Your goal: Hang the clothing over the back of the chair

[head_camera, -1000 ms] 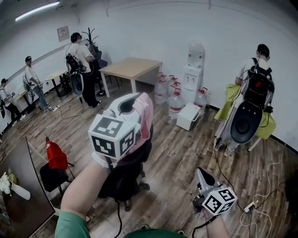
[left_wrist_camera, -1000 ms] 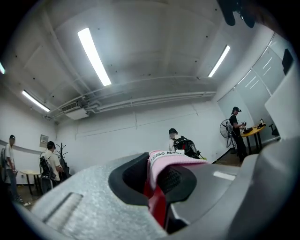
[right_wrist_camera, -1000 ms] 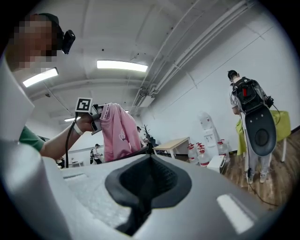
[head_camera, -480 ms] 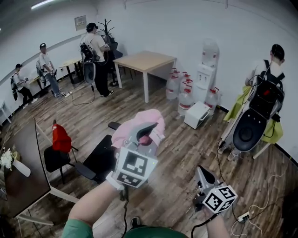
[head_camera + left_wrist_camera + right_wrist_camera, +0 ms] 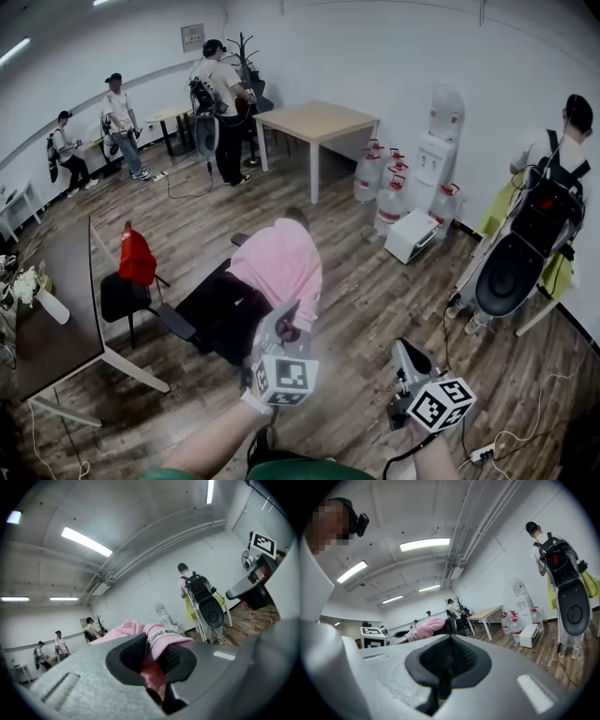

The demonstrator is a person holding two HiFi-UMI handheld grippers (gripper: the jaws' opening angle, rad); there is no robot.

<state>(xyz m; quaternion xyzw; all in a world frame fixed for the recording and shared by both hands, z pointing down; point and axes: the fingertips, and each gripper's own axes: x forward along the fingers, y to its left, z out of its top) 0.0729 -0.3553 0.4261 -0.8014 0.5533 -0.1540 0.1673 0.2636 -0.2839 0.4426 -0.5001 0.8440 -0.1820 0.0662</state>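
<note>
A pink garment (image 5: pixel 281 265) lies draped over the back of a black office chair (image 5: pixel 217 314) in the middle of the head view. My left gripper (image 5: pixel 285 325) is at the garment's near edge, below the chair's top, and shut on the pink fabric. The left gripper view shows the cloth (image 5: pixel 164 638), with a printed white band, pinched between the dark pads (image 5: pixel 174 659). My right gripper (image 5: pixel 409 358) is held low at the right, apart from the chair. It is shut with nothing in it (image 5: pixel 449 660). The right gripper view shows the garment (image 5: pixel 425 629) farther off.
A small chair with a red garment (image 5: pixel 137 258) and a dark table (image 5: pixel 56 314) stand at the left. A wooden table (image 5: pixel 319 120), water jugs (image 5: pixel 390 192), a dispenser (image 5: pixel 441 122) and a white box (image 5: pixel 412 234) line the far wall. A person with a backpack (image 5: pixel 548 202) stands right; others stand far left.
My left gripper has come down from high in front of me, pulling the pink garment with it. The garment now lies over the chair's back. The right gripper has shifted little.
</note>
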